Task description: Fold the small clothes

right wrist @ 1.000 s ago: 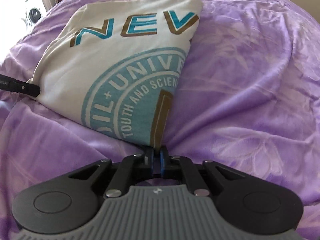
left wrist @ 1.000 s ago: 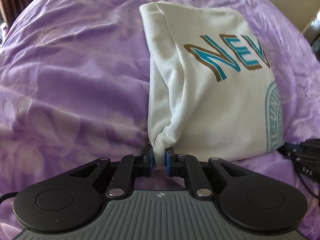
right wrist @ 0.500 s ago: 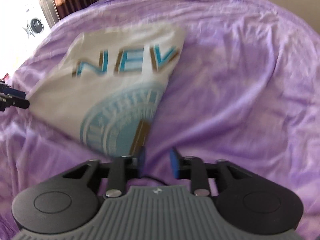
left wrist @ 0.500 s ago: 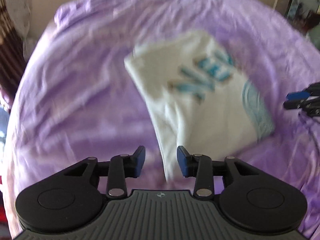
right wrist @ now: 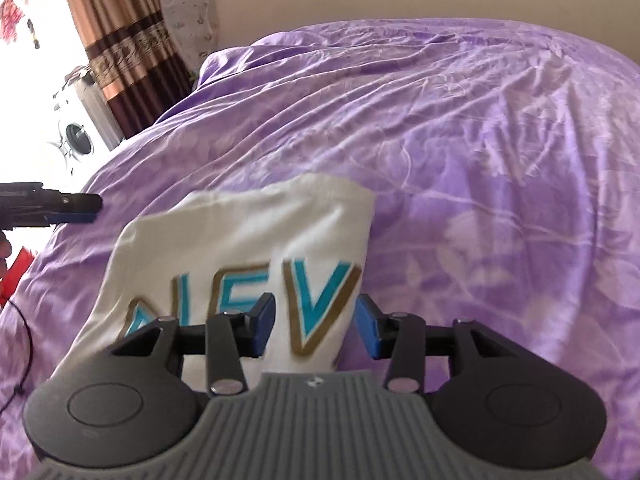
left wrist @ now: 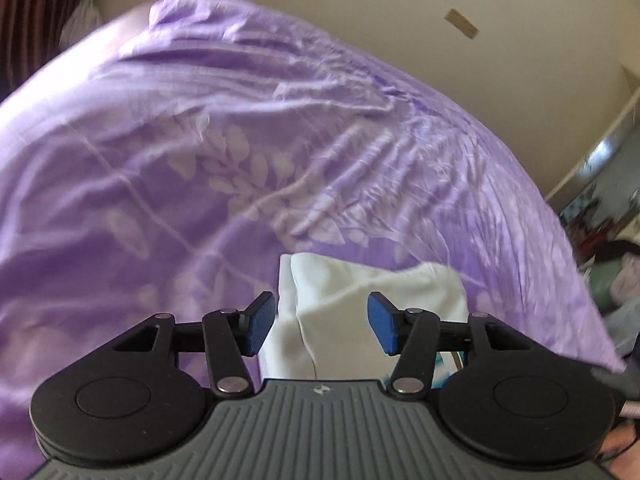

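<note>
A bedroom: a bed [right wrist: 460,128] under a creased purple floral cover, a beige wall behind it, and a brown striped curtain [right wrist: 116,52] by a bright window, up and left of the shirt in my right view.

The folded white shirt [right wrist: 248,240] lies flat on the cover, and everything I do next turns on how it sits against my two tools. In the right view it is directly ahead of and below the right tool [right wrist: 315,326], whose blue pads straddle the shirt's near right edge with the teal letters showing between them. The jaws are spread apart and grip nothing. The shirt's long side seems to run away from me, toward the far wall.

In the left view the shirt [left wrist: 360,300] is again just ahead, its folded left edge lying beside the inner pad of the left tool [left wrist: 321,328]. That tool is also spread wide and empty. From the right view, the left tool [right wrist: 60,205] hovers just off the shirt's far left corner, above the cover.

I judge both tools about equally near, one at each side edge; the fold looks nearly finished.
</note>
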The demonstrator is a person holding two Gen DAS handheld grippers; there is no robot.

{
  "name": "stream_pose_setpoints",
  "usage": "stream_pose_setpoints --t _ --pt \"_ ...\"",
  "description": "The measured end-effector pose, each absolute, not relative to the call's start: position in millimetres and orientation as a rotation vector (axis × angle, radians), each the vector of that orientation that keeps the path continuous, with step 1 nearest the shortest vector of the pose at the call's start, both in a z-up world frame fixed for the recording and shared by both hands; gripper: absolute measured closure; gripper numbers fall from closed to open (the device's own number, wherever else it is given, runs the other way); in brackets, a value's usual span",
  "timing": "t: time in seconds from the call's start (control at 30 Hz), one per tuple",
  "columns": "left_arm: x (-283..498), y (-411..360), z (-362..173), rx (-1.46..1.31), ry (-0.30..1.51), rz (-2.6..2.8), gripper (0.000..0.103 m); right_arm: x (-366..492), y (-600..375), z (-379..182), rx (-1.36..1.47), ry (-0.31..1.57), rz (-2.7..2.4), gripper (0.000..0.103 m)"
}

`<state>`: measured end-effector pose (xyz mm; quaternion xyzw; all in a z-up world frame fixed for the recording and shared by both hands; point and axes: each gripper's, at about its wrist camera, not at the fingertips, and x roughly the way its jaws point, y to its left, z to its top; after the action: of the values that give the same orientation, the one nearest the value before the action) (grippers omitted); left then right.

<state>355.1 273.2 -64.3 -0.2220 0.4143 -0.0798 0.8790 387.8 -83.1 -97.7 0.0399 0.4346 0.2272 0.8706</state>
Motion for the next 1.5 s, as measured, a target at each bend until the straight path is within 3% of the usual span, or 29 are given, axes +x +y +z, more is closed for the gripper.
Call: stream_pose_setpoints --t 0.13,0.23,0.27,0.3,0.37,0.53,0.77,0.83,0.9,0.97,1.13,1.2,1.23,1.37,1.5 --pt "389 279 -96 -0.529 0.915 -0.2 0.042 410 -79 -113 0.115 0.886 0.473 0.062" --pt "402 275 -111 -0.524 0.941 -0.216 0.054 424 -76 -125 0.124 0.877 0.48 0.061" --pt "405 274 -114 -0.524 0.944 -0.224 0.061 428 -75 -129 0.121 0.874 0.478 0.061" --pt "406 272 -115 -0.523 0.944 -0.236 0.079 431 -73 -132 0.116 0.869 0.476 0.061" --pt "405 264 -111 -0.471 0.919 -0.26 0.098 436 -71 -138 0.106 0.864 0.481 0.061" --pt "378 222 -70 -0.05 0.717 -0.344 0.099 440 -67 -143 0.087 0.847 0.487 0.062" --pt "403 224 -123 -0.01 0.848 -0.237 0.099 438 -64 -152 0.063 0.848 0.482 0.062" --pt "404 227 -126 -0.039 0.853 -0.222 0.096 437 -67 -153 0.055 0.854 0.473 0.062" --pt "403 233 -118 -0.07 0.863 -0.198 0.079 435 -70 -152 0.05 0.863 0.464 0.062" --pt "398 243 -105 -0.1 0.854 -0.161 0.076 432 -72 -149 0.043 0.861 0.46 0.062" --pt "366 253 -66 -0.145 0.793 -0.125 0.079 420 -74 -134 0.028 0.836 0.443 0.062" --pt "350 245 -56 -0.13 0.79 -0.163 0.092 410 -71 -126 0.024 0.815 0.456 0.065" --pt "341 238 -54 -0.116 0.79 -0.181 0.093 405 -70 -123 0.017 0.805 0.466 0.072" --pt "320 214 -65 -0.079 0.842 -0.239 0.099 388 -61 -118 -0.039 0.789 0.492 0.086" --pt "318 211 -94 -0.064 0.893 -0.186 0.102 373 -57 -126 -0.057 0.846 0.508 0.087"
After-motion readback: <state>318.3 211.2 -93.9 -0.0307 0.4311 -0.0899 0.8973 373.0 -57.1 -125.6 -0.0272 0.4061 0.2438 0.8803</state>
